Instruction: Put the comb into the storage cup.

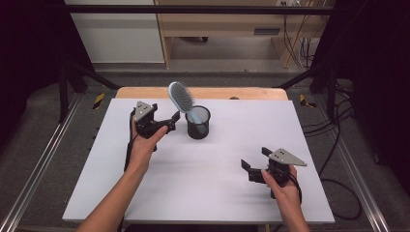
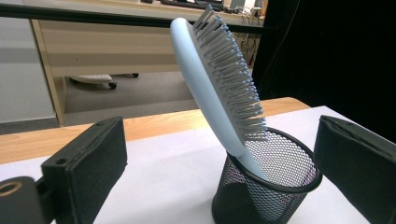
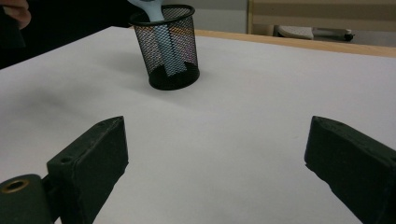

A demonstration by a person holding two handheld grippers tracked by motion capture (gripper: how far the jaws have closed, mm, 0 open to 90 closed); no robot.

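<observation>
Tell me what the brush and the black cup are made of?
The hairbrush looks like smooth, pale blue plastic: its back is glossy and even, and its grey bristles look like stiff plastic pins. The cup seems to be black wire mesh, likely painted metal: you can see the brush handle through its tiny holes, and a solid rim runs round the top.

A recording bay in a lab or office: a white-topped table [image 1: 203,188] on a wooden board stands between black curtains at left and right, framed by black struts and metal floor rails [image 1: 34,174]. Cables [image 1: 338,145] trail over grey carpet at right. Beyond the far edge sit a light wooden desk [image 1: 217,29] and a white cabinet [image 1: 116,34].
</observation>
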